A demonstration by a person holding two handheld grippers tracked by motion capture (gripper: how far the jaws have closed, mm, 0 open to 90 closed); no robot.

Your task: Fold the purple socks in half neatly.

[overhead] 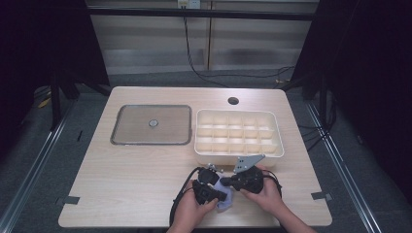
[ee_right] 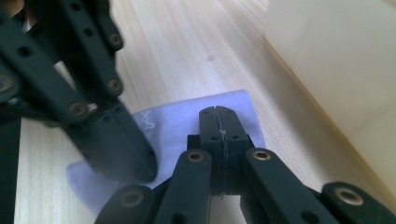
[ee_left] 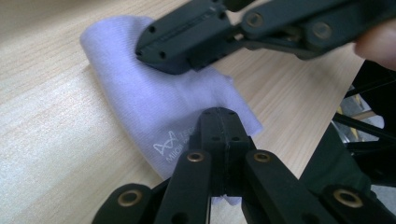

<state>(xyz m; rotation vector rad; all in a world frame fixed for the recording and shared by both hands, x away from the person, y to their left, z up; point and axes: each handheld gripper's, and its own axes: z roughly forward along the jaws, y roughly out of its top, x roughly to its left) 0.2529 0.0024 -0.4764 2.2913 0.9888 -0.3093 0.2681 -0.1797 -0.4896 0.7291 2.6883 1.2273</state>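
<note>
A small pale lilac cloth (overhead: 226, 203) with a white printed logo lies flat on the wooden table near its front edge. My left gripper (overhead: 225, 196) points right, its jaws shut, with the tips resting on the cloth's near end (ee_left: 154, 107). My right gripper (overhead: 222, 182) points left, also shut, its tips on the cloth's far end. In the left gripper view my own shut tips (ee_left: 219, 112) sit by the logo and the right gripper (ee_left: 140, 49) presses down at the top. In the right gripper view my shut tips (ee_right: 218, 110) lie over the cloth (ee_right: 177, 121) beside the left gripper (ee_right: 140, 172). No cloth shows between either pair of jaws.
A cream organizer box (overhead: 238, 155) with several compartments stands just behind the grippers; its wall (ee_right: 336, 60) is close on the right. A flat grey square tray (overhead: 121, 126) with a central knob lies at the back left. A cable hole (overhead: 233, 101) is near the table's far edge.
</note>
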